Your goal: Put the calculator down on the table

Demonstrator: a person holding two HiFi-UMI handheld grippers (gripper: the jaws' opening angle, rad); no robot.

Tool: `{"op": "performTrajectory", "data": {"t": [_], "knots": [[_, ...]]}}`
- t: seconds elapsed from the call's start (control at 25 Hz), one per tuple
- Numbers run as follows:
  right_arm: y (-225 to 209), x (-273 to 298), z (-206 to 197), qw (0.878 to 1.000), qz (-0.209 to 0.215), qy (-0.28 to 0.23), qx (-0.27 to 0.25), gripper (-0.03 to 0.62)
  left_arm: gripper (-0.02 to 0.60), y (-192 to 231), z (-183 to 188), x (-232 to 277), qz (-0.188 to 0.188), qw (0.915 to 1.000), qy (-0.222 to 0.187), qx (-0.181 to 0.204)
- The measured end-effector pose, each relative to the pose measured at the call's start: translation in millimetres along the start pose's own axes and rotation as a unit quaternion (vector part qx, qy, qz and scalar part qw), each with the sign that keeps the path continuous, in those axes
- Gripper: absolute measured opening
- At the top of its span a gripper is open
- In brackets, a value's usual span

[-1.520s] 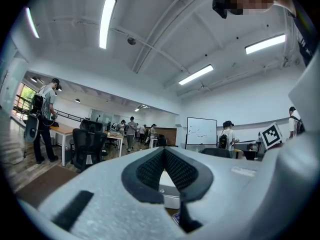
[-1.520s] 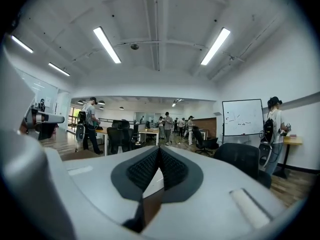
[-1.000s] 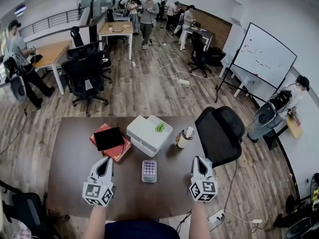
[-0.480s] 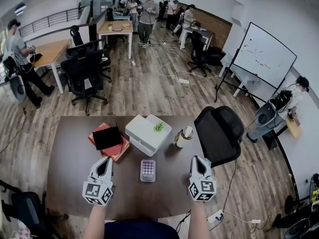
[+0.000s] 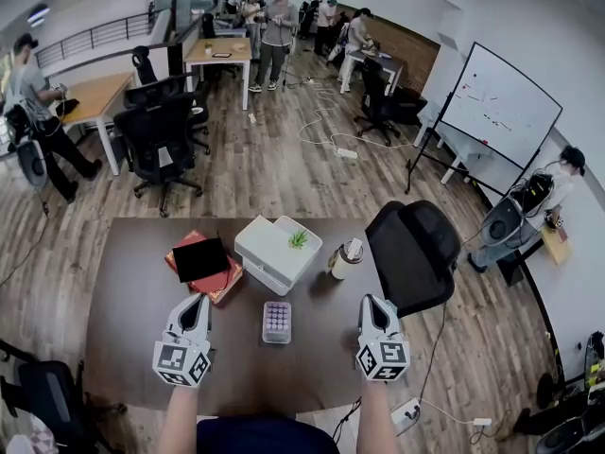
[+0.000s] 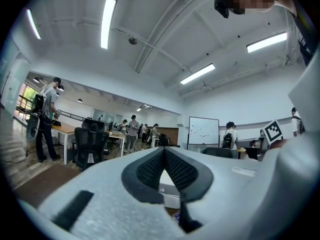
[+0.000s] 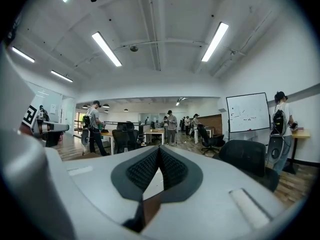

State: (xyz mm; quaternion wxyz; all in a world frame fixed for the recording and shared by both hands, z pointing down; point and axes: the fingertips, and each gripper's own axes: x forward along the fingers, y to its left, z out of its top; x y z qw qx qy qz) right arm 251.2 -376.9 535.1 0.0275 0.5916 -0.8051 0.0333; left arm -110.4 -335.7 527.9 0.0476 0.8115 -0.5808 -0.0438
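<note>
The calculator [image 5: 276, 322], grey with rows of purple keys, lies flat on the brown table [image 5: 132, 310], midway between my two grippers. My left gripper [image 5: 199, 301] rests to its left, pointing away from me, jaws shut with nothing in them. My right gripper [image 5: 371, 302] sits to the calculator's right, also shut and empty. Neither gripper touches the calculator. In the left gripper view the left gripper [image 6: 164, 150] shows its pads meeting at the tip. The right gripper [image 7: 159, 148] looks the same in the right gripper view.
A white box [image 5: 275, 252] with a small green plant stands behind the calculator. Red books with a black tablet [image 5: 202, 263] lie at the back left, a lidded cup [image 5: 344, 259] at the back right. A black office chair [image 5: 416, 253] stands by the table's right edge.
</note>
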Motion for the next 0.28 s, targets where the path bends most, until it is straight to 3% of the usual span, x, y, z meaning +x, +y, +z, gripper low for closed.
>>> {"op": "performTrajectory", "data": {"t": [0.28], "knots": [[6.0, 7.4, 0.1, 1.000, 0.025, 0.002, 0.004, 0.006, -0.005, 6.5, 6.6, 5.1, 0.009, 0.9999, -0.012, 0.003]]}}
